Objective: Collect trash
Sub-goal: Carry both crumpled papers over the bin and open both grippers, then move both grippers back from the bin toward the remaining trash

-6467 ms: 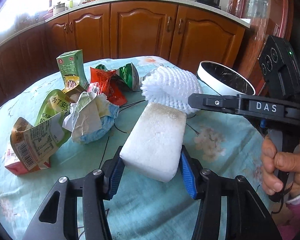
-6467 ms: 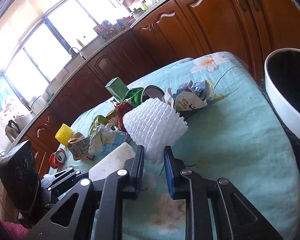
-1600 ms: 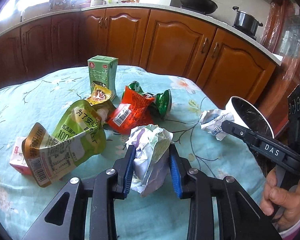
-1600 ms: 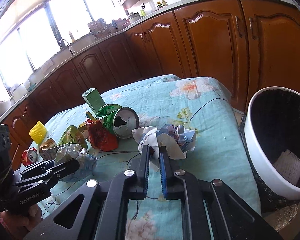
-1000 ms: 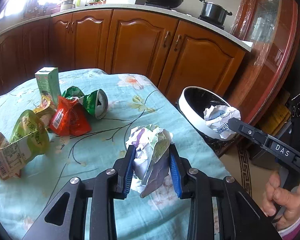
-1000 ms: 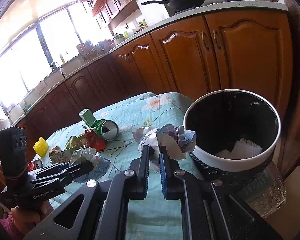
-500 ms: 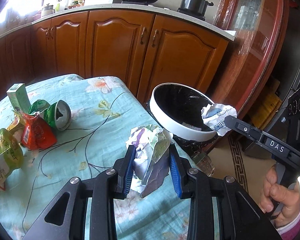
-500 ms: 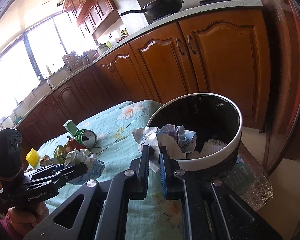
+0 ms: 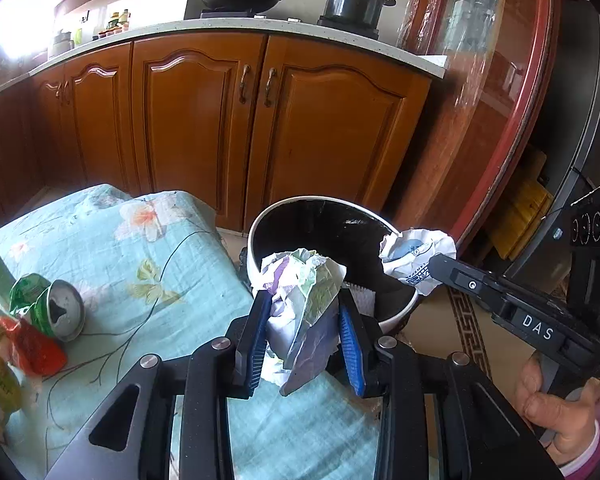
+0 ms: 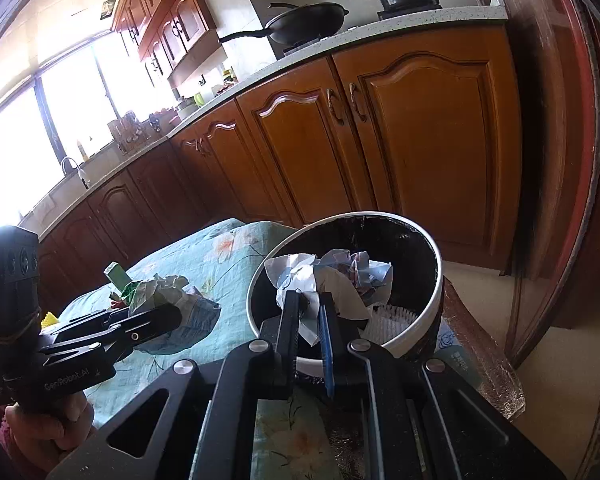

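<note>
Both hands carrying, both loads near the bin. Left gripper (image 9: 304, 336) is clamped on a crumpled wad of white, green and purple paper (image 9: 302, 308), blue pads pressing its two sides; the wad stands roughly upright between the jaws, its top poking above them. Right gripper (image 10: 309, 338) is pinched nearly closed on a thin flap of a crumpled white-and-blue printed paper ball (image 10: 332, 276), most of the ball bulging forward past the fingertips. The deciding relation: the round white-rimmed bin with black liner (image 9: 260, 224) sits off the far corner of the table with the pale blue floral cloth (image 9: 172, 264), ahead of and below both grippers. From the right wrist view the right ball appears already over the bin mouth (image 10: 434, 252); from the left wrist view the left wad lines up with the near rim, seemingly at the table's edge, so the right hand looks nearer to dropping. Both grippers point forward and down toward the opening. White ribbed trash already lies at the bin's bottom. Crushed green can (image 9: 56, 312) and red wrapper (image 9: 36, 352) remain on the cloth, well behind.
</note>
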